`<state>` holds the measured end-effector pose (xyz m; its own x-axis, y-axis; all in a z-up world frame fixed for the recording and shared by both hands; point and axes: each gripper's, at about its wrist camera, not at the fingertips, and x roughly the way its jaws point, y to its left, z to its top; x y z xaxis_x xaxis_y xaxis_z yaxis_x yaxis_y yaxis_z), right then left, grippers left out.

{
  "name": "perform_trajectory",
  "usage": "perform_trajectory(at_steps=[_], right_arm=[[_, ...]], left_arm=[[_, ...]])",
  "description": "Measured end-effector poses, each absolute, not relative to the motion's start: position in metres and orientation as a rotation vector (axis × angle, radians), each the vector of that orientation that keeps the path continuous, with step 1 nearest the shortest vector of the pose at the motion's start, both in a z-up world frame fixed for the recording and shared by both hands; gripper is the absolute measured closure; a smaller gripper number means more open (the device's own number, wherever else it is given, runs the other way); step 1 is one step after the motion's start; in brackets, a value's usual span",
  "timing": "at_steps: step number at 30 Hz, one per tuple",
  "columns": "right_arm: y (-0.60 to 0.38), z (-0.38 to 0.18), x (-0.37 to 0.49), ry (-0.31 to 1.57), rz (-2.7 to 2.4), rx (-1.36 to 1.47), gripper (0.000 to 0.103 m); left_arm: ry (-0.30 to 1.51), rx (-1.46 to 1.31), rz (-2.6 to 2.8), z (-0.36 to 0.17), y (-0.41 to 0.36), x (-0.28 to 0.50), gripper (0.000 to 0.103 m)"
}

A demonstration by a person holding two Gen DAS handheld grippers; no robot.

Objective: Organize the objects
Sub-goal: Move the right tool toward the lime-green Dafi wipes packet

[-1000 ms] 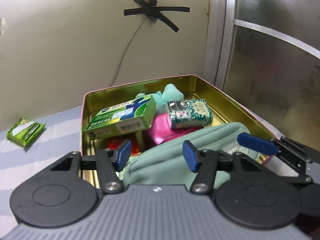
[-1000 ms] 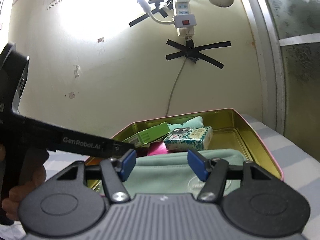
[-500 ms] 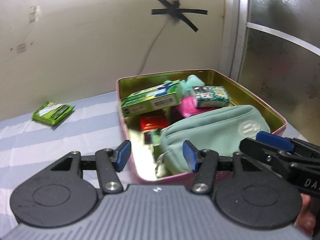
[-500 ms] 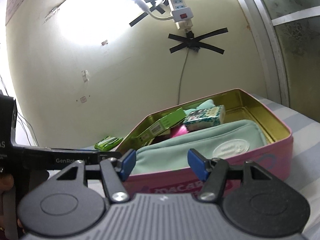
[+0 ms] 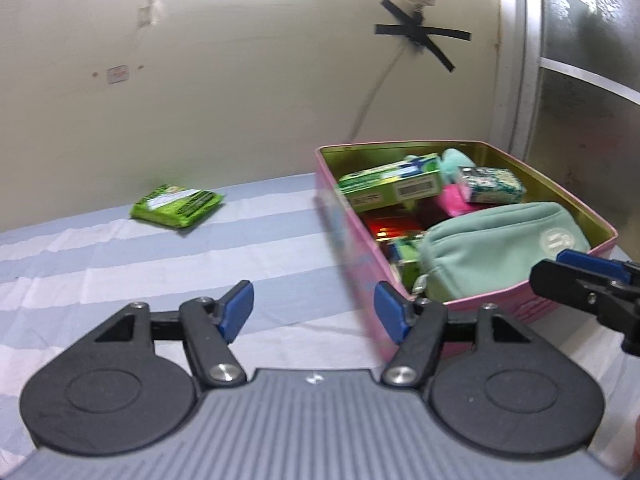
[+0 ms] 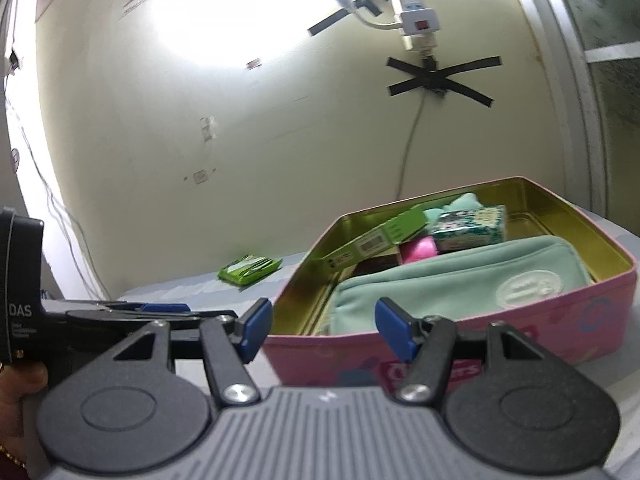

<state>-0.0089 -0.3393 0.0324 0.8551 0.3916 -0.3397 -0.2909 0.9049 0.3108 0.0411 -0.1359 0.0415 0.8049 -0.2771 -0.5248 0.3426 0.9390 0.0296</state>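
Rectangular pink tin (image 5: pixel 516 307), soft mint pouch (image 5: pixel 496 248)

A cream wall (image 5: pixel 240 80) stands behind a blue-and-white striped cloth (image 5: pixel 120 264). On the wall – 2 strips of black tape (image 6: pixel 440 78) crossed over a cord, below a white power strip (image 6: pixel 416 12). Right – a frosted door (image 5: pixel 592 92).

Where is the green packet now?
The green packet lies alone on the striped cloth near the wall, left of the pink tin in both wrist views, outside it.
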Motion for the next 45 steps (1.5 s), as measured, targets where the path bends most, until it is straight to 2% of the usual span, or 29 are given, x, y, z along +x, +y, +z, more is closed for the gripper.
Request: perform_trajectory(at_steps=[28,34,45], right_arm=[[-0.226,0.015,0.014,0.534,0.492,0.068,0.044],[-0.205,0.014,0.027,0.551,0.516,0.021,0.037],[-0.162,0.01,0.061,0.578,0.564,-0.06,0.037]], left_arm=[[0.598,0.05,-0.104,-0.001,-0.021,0.103,0.034],[0.602,0.031,-0.059,-0.008,-0.002,0.115,0.034],[0.586,-0.02,0.003,-0.011,0.025,0.125,0.034]])
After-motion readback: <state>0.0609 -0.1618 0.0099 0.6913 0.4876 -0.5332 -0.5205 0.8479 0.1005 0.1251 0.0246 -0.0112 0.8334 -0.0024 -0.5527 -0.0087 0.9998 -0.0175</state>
